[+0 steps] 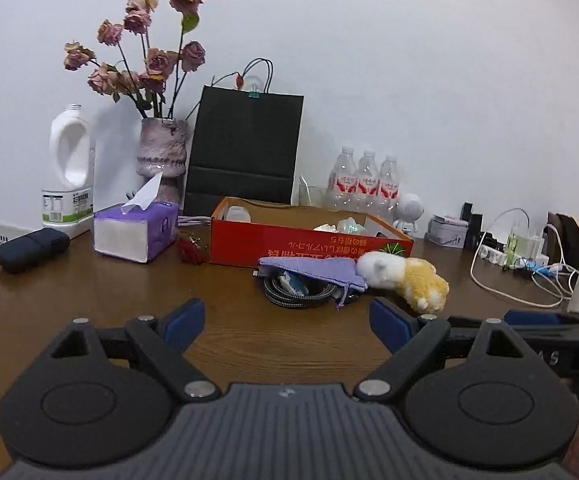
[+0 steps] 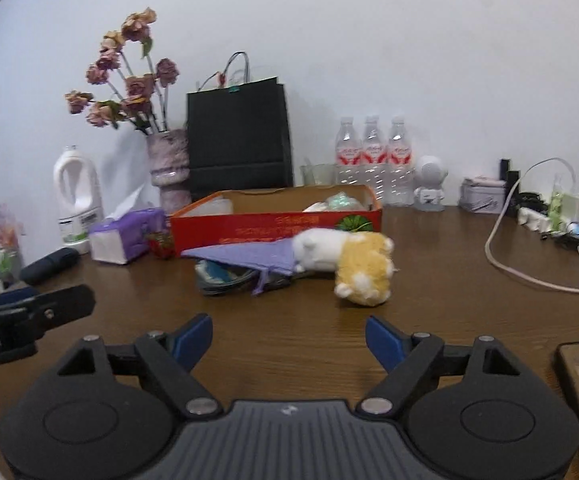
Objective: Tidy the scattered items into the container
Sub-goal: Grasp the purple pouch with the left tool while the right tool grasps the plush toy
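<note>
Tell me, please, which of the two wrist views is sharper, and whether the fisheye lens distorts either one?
Left wrist view: sharper, print on the red box readable. Right wrist view: softer, the plush toy and purple pouch smeared. Both views: dark rounded corners; the table edge bows.

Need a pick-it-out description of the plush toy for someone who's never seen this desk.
Find the long red cardboard box in the middle of the brown table. Just in front of its right end lies the plush toy, on its side, its white end touching a purple cloth pouch. It is the only fluffy item there, white and yellow.
</note>
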